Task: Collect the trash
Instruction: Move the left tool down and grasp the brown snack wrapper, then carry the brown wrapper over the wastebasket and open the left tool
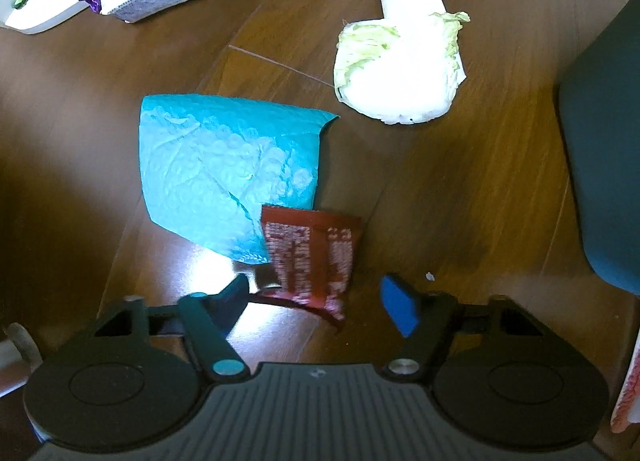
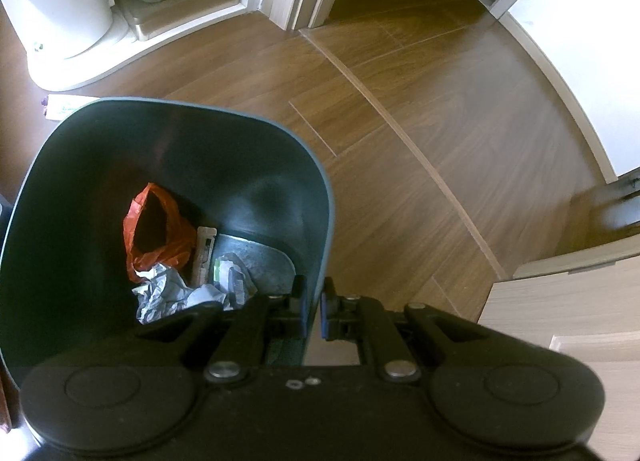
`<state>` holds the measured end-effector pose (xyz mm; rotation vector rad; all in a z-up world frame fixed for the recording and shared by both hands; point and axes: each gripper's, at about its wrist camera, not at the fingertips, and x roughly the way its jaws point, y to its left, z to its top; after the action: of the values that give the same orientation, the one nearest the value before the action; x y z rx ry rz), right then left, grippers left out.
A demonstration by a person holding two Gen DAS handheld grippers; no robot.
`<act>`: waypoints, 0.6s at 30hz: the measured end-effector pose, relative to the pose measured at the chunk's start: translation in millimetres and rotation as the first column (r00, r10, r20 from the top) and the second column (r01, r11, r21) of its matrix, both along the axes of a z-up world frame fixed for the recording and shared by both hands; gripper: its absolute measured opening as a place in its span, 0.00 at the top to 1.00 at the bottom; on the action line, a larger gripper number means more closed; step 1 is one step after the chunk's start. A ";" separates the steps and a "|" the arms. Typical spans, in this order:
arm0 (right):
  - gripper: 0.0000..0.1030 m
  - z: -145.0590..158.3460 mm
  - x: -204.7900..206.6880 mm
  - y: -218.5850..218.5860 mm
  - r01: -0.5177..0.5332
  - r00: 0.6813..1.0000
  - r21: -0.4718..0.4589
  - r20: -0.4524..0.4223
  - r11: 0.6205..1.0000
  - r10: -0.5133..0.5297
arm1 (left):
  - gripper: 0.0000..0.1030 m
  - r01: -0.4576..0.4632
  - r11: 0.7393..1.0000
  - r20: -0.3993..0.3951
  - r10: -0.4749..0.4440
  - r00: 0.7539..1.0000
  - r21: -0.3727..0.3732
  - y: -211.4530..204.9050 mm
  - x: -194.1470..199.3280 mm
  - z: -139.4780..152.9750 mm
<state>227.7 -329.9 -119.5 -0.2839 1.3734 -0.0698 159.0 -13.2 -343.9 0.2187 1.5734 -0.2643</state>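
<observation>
Wood floor (image 1: 460, 189) bears red wrapper (image 1: 310, 257) (left jaws wide); right jaws pinch bin (image 2: 316, 177) rim.

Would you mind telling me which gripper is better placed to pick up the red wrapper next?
Left. The left gripper is open, its fingers on either side of the red wrapper on the floor. The right gripper is shut on the bin rim, so it is occupied.
</observation>
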 end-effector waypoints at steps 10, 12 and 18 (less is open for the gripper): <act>0.95 -1.2 0.5 -2.7 0.006 1.000 0.002 0.000 1.000 -0.006 | 0.55 -0.071 0.997 -0.019 0.070 0.997 -0.032 17.5 -3.5 10.0; 0.95 -1.6 0.7 -3.2 0.009 1.000 0.003 0.001 1.000 -0.009 | 0.55 -0.090 0.995 -0.017 0.089 0.996 -0.044 18.9 -1.2 18.4; 0.95 0.7 -1.1 -2.5 -0.002 1.000 0.016 0.009 1.000 0.002 | 0.55 -0.092 0.994 0.000 0.092 0.996 -0.054 22.2 1.5 53.0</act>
<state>226.5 -332.4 -118.8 -0.2716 1.3640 -0.0586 160.4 9.0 -290.9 0.1036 1.5669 -0.2341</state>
